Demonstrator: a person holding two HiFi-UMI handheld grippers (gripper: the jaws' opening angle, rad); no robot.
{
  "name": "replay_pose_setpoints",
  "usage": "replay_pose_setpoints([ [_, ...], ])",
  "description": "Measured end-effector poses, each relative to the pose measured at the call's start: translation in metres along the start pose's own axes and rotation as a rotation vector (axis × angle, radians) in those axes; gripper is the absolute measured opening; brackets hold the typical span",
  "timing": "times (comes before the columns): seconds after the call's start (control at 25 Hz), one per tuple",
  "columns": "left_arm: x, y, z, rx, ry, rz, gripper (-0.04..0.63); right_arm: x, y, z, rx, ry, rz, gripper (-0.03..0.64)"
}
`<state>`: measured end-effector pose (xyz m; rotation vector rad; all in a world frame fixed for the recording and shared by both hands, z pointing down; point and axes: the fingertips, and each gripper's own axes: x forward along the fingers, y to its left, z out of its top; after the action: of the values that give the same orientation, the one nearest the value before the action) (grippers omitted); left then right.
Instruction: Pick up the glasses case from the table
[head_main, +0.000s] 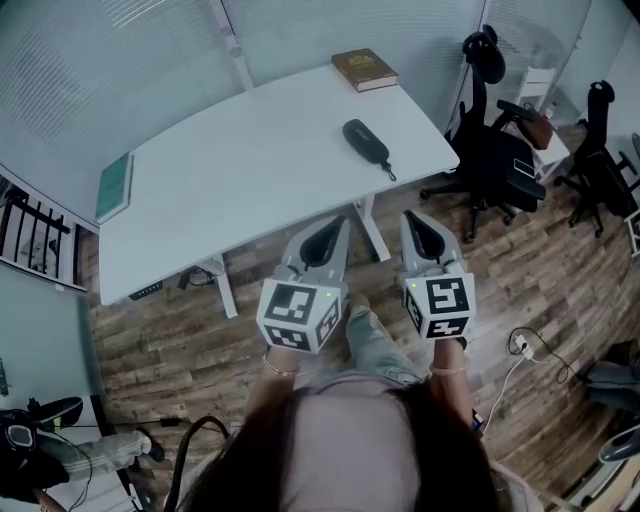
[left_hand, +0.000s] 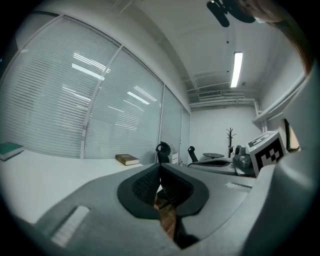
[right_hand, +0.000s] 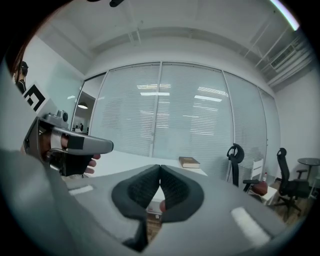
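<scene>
Two grey hand-held grippers, left gripper (head_main: 335, 224) and right gripper (head_main: 416, 220), are hovering at lower centre, jaws pressed together on nothing. Beyond, upper right of centre, the dark oval glasses case (head_main: 366, 142) is lying on the white curved table (head_main: 250, 170), before a brown hardcover book (head_main: 364, 69). It is probably handling light, rigid and slick; pinching across its narrow middle is looking safest. Only the head view is showing it; the gripper views are catching the book, not the case.

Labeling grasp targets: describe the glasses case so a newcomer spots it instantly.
Find the white table by the blinds. On its right part, nearer than the brown book at the far corner, lies the glasses case. It is the only dark, slim oval; the book is a flat rectangle.
</scene>
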<state>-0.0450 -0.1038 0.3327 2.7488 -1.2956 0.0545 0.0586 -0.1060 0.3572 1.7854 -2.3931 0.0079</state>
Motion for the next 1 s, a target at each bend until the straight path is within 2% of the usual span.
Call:
replay_pose_setpoints([
  [0.48, 0.057, 0.027, 0.003, -0.002, 0.007, 0.002, 0.009, 0.059, -0.02, -0.005, -0.055, 0.036, 0.03, 0.003],
  [1.0, 0.125, 0.066, 0.014, -0.003, 0.019, 0.012, 0.009, 0.13, -0.052, 0.007, -0.039, 0.035, 0.072, 0.018],
])
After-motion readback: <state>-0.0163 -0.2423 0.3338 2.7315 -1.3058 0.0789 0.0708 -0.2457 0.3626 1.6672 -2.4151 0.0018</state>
